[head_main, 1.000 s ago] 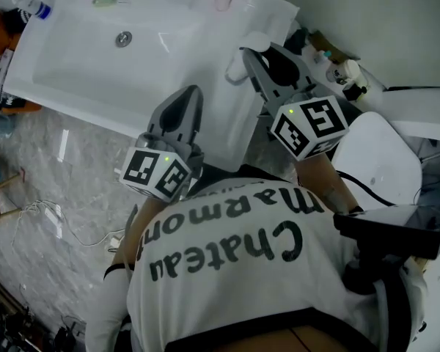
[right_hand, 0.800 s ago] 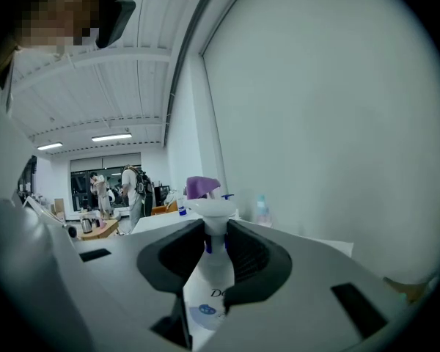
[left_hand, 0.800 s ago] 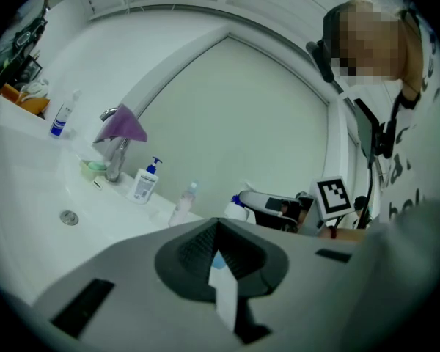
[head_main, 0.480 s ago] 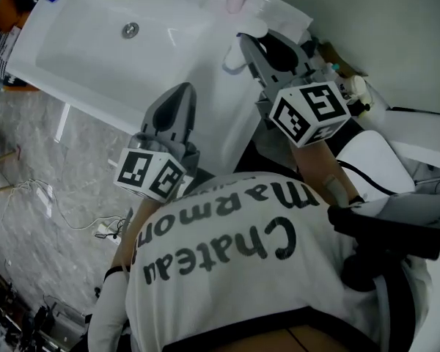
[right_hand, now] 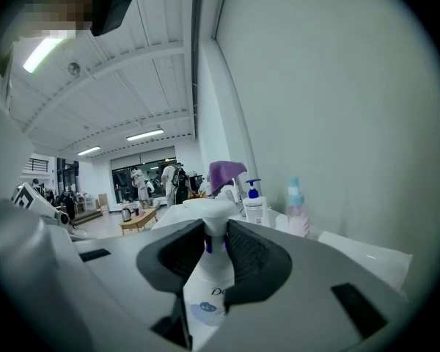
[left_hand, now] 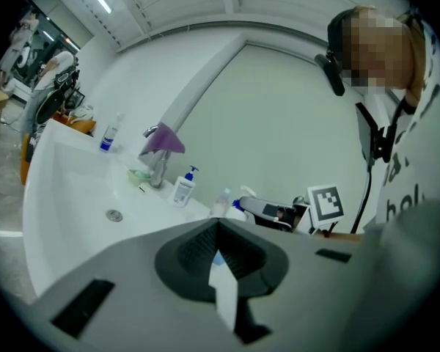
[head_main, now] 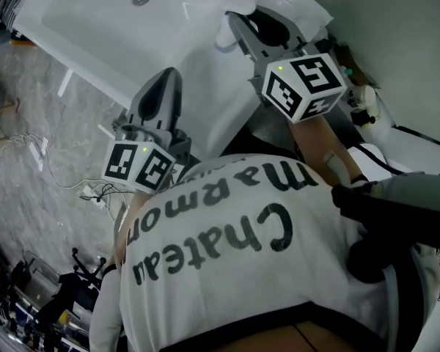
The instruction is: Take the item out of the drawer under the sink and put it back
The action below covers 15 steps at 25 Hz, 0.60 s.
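My right gripper [head_main: 242, 24] [right_hand: 209, 244] is shut on a white pump bottle [right_hand: 205, 284], held at the neck just under its pump head [head_main: 225, 38]. It hangs over the right end of the white sink [head_main: 95, 20]. My left gripper [head_main: 169, 75] [left_hand: 218, 229] is shut with nothing in it and points at the sink's front edge. The person's white printed shirt [head_main: 242, 262] hides whatever lies under the sink, drawer included.
On the sink's back ledge stand a faucet draped with a purple cloth [left_hand: 161, 141], a white pump bottle [left_hand: 183, 185], a blue-capped bottle [left_hand: 110, 134] and a pink bottle [right_hand: 297, 211]. Cables [head_main: 37, 152] lie on the marble floor at left. The wall is close on the right.
Both grippers sit higher in the head view and nearer the sink, and the view has swung left. The right gripper still grips the bottle and the left one stays shut.
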{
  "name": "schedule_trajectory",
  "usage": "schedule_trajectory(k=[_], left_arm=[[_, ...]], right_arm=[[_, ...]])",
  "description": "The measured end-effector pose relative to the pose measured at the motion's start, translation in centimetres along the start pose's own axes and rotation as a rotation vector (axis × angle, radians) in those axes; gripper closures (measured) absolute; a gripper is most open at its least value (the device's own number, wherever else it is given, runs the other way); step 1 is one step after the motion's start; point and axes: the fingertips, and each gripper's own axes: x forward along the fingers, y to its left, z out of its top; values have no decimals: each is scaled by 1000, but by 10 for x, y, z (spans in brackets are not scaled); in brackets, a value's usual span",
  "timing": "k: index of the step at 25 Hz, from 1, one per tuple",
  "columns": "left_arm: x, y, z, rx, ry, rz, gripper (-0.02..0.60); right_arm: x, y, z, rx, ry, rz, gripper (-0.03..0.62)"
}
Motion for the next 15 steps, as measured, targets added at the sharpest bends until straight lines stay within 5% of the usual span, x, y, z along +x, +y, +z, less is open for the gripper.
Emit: schedule_trajectory(k=[15], left_arm=[[-18,11,8,-4,-44,109,577]], right_arm=[[26,18,-35,8,79,89,493]])
